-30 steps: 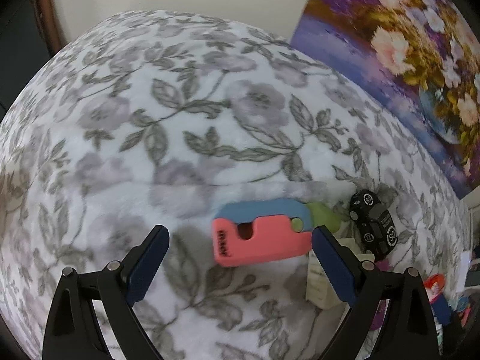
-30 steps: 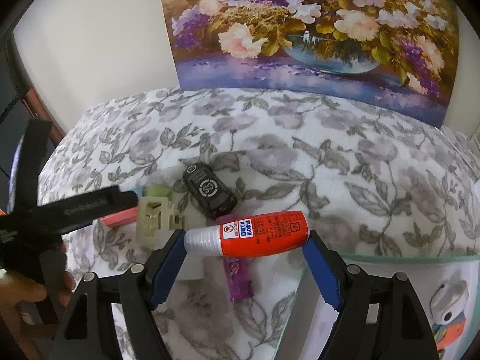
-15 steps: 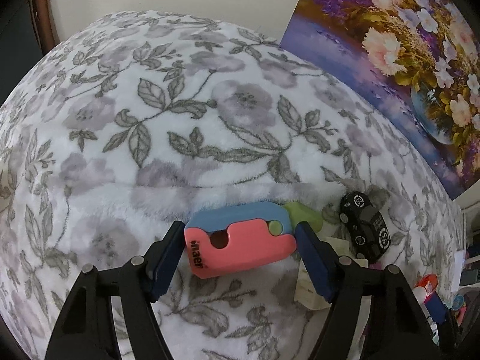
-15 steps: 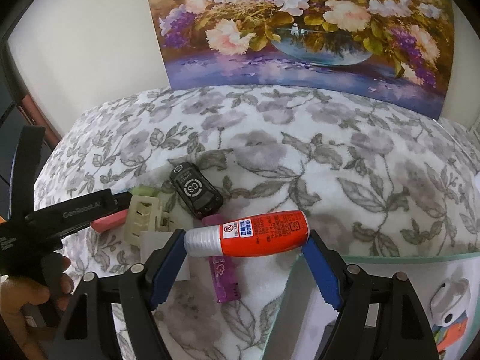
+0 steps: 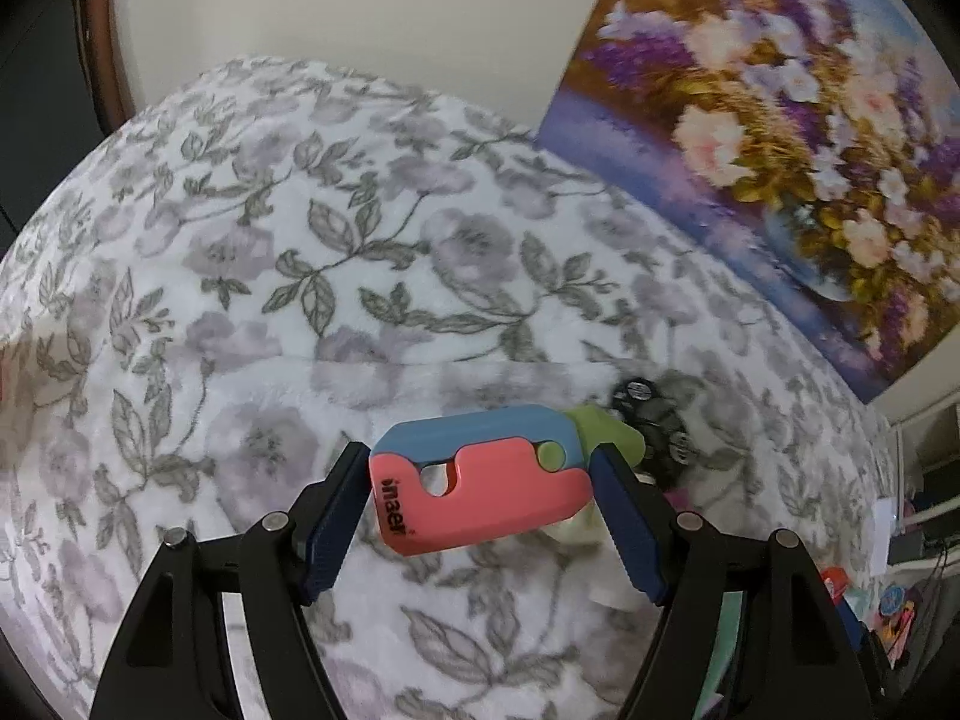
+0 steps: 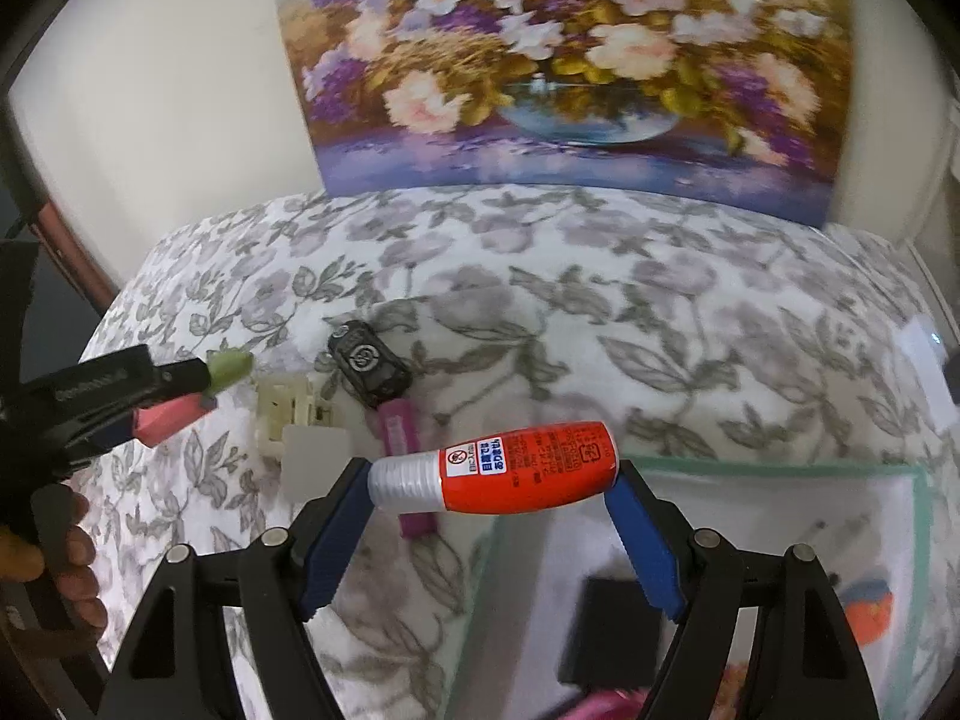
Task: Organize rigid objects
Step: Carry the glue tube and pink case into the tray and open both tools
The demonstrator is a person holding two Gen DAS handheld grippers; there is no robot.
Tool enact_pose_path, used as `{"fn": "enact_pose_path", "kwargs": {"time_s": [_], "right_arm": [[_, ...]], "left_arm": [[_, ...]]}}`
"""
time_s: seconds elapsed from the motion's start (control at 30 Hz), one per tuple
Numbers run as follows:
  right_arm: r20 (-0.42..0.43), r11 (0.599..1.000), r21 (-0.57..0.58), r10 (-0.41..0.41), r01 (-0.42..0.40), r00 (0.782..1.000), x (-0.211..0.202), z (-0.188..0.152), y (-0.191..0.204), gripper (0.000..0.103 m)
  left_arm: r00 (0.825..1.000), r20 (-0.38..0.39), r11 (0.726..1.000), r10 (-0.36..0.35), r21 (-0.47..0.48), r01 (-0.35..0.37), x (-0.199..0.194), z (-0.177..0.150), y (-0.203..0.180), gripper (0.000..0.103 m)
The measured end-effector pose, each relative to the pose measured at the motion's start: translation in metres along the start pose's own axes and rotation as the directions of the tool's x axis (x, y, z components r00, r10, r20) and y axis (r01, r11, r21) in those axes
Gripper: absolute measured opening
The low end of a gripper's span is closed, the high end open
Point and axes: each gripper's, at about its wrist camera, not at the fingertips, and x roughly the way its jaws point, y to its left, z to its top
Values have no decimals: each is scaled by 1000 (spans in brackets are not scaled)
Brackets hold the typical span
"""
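My left gripper (image 5: pixel 480 474) is shut on a pink, blue and green toy knife (image 5: pixel 480 474), held endwise between the blue pads above the floral blanket (image 5: pixel 300 276). The knife also shows at the left of the right wrist view (image 6: pixel 180 402). My right gripper (image 6: pixel 492 474) is shut on a red bottle with a silver cap (image 6: pixel 498 471), held sideways above the edge of a clear, green-rimmed bin (image 6: pixel 780 462). On the blanket lie a black toy car (image 6: pixel 369 363), a purple lighter (image 6: pixel 405 450) and a cream plastic part (image 6: pixel 282 414).
A flower painting (image 6: pixel 570 60) leans on the wall behind the blanket. The bin holds a black block (image 6: pixel 612 630) and small coloured items (image 6: pixel 864 606). A white card (image 6: pixel 315 459) lies by the cream part. Dark furniture stands at far left.
The left gripper closed on the toy knife and lifted it off the blanket. The right gripper rose with the red bottle and moved nearer over the bin.
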Motion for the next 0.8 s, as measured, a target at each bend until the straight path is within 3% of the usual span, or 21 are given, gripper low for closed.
{"fn": "enact_pose_path", "kwargs": {"time_s": [0.2,0.37,0.6,0.8], "right_arm": [[-12,995,85,-49,50,999,-25,-14,-37,81],[-45,976,188,-100,106,994,-43,-29,-78,81],[-94,938,307,-137,159,986,-59,-56,-128,81],[-128,912,357,-163,199,978,-61,-67,-159,81]], "left_arm": [[998,18,997,-57,52,56,-27,-11,-35,76],[994,-1,984,-105,148,104,-38,-36,-78,76],[984,-81,949,-157,264,173,-35,-76,-134,76],[981,-115,909,-158,371,190,-33,-109,-179,76]]}}
